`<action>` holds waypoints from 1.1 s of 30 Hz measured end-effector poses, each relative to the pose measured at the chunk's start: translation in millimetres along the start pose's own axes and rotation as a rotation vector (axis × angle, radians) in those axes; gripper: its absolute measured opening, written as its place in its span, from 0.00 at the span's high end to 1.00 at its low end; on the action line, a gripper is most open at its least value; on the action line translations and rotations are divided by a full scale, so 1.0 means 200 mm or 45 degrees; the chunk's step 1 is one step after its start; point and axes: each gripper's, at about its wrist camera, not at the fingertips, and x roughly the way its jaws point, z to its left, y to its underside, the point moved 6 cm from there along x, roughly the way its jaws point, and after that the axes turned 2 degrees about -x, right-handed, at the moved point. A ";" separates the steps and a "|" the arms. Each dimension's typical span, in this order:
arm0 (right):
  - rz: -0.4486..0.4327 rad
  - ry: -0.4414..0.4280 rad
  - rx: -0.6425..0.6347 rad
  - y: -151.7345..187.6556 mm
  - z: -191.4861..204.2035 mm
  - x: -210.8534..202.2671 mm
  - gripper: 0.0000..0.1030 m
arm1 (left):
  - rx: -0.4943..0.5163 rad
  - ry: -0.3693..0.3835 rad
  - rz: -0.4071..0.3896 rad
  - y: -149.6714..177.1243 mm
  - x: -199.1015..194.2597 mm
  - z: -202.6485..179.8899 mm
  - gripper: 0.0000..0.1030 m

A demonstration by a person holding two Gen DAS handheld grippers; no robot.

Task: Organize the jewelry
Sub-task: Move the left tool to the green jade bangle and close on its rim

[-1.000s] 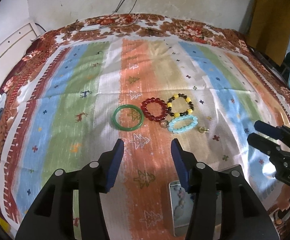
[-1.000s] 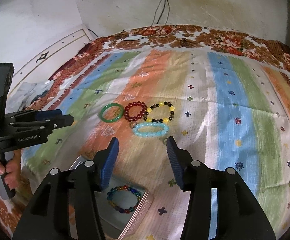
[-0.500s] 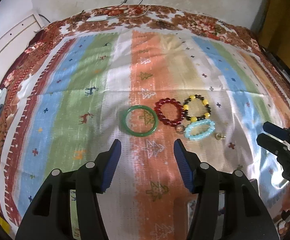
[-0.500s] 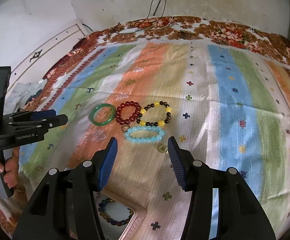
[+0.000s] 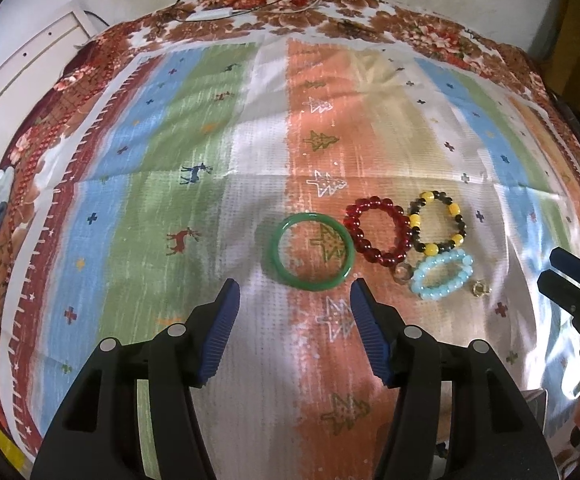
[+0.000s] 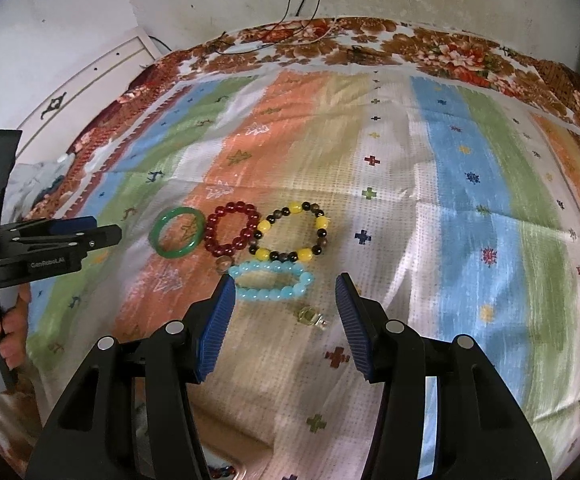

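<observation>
A green bangle (image 5: 313,251) (image 6: 177,232), a red bead bracelet (image 5: 377,230) (image 6: 232,228), a yellow-and-black bead bracelet (image 5: 438,227) (image 6: 292,231) and a light blue bead bracelet (image 5: 442,274) (image 6: 271,281) lie together on the striped cloth (image 5: 210,160). Two small rings (image 5: 403,272) (image 5: 481,289) lie beside them. My left gripper (image 5: 295,293) is open and empty just before the green bangle. My right gripper (image 6: 285,288) is open and empty, its fingers either side of the blue bracelet's near edge and a small gold ring (image 6: 310,315).
A metal tin with a multicoloured bracelet (image 6: 220,472) shows at the bottom edge of the right wrist view. A white panel (image 6: 90,92) and a wall stand behind the cloth. Cables (image 5: 230,12) lie at the cloth's far edge.
Both grippers have moved forward toward the jewelry, which now looks larger and closer. The tin has slid almost out of both views. Both stay open.
</observation>
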 end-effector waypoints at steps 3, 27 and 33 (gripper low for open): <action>0.015 0.014 -0.003 -0.01 -0.01 0.04 0.49 | 0.012 -0.004 0.005 -0.02 0.02 -0.01 0.43; 0.210 0.003 -0.031 -0.01 -0.02 0.32 0.46 | -0.013 -0.040 0.106 -0.11 0.28 0.04 0.38; 0.244 0.023 -0.043 -0.02 -0.03 0.38 0.46 | -0.003 -0.050 0.124 -0.12 0.32 0.05 0.38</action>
